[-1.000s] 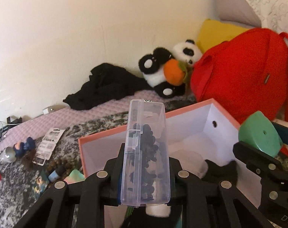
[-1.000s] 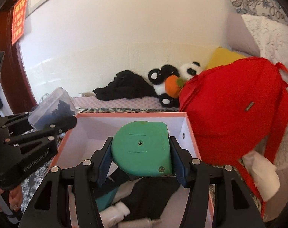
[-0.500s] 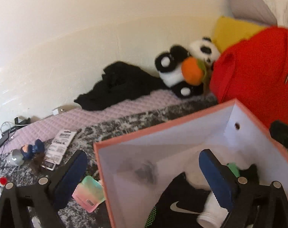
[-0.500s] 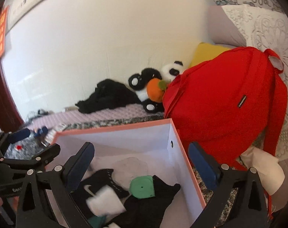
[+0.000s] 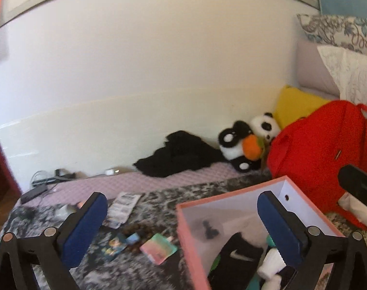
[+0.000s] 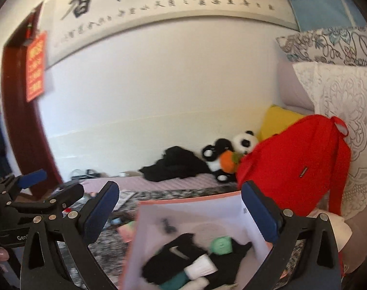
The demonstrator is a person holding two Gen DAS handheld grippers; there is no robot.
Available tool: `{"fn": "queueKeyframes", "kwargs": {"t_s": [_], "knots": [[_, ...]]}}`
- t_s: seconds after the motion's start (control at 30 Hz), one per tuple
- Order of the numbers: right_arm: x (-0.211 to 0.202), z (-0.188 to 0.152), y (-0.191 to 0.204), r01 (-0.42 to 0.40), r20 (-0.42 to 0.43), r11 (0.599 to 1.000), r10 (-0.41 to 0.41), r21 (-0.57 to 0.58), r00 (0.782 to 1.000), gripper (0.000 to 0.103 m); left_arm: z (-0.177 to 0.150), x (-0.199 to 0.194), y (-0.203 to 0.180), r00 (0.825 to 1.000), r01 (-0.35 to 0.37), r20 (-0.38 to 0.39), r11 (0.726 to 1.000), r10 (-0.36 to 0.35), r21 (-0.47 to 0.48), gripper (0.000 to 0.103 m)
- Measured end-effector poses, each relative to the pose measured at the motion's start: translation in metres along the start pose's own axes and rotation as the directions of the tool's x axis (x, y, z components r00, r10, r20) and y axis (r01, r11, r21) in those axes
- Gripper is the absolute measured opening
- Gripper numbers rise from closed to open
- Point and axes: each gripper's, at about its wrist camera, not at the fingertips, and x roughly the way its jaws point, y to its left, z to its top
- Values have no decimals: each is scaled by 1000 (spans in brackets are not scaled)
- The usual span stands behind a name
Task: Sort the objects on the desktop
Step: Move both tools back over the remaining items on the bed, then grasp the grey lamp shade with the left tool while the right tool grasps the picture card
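A pink-rimmed white box (image 5: 234,194) stands on the patterned bed cover; it also shows in the right wrist view (image 6: 183,199). Inside lie a black Nike sock (image 5: 239,257), a green tape measure (image 6: 221,245), a white bottle (image 6: 200,267) and a clear case of black bits (image 5: 209,228). My left gripper (image 5: 183,229) is open and empty, above the box's left rim. My right gripper (image 6: 181,213) is open and empty above the box. The left gripper (image 6: 48,188) also shows at the left of the right wrist view.
On the cover left of the box lie a pastel card pack (image 5: 158,248), a small blue item (image 5: 132,238), picture cards (image 5: 113,245) and a label sheet (image 5: 123,205). A red backpack (image 5: 323,154), panda plush (image 5: 246,145), black clothes (image 5: 178,154) and cables (image 5: 45,178) sit behind.
Both grippers opened: the clear case and the green tape measure dropped into the box. Both grippers then pulled up and back from the box.
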Motion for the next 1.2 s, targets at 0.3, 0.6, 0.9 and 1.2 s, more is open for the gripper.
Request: {"fn": "queueKeyframes", "kwargs": {"t_s": [0.3,0.6,0.9,1.2], "knots": [[6,-73,106,-140,-200,990,135,-12,970,103,-107,-10,104,974,-129,-196,989,113,-70,102],[84,-171,206,-220,-443,975,180,-42,879,103,-218,39,220,889,-235,-431,962,155,-140,102],[200,-199,238,-169,-478,978,208,123,853,103,-197,127,310,900,-216,-423,952,107,-218,102],[312,-216,220,-162,-464,903,351,399,813,101,-158,281,358,906,-165,-423,930,11,-328,102]]}}
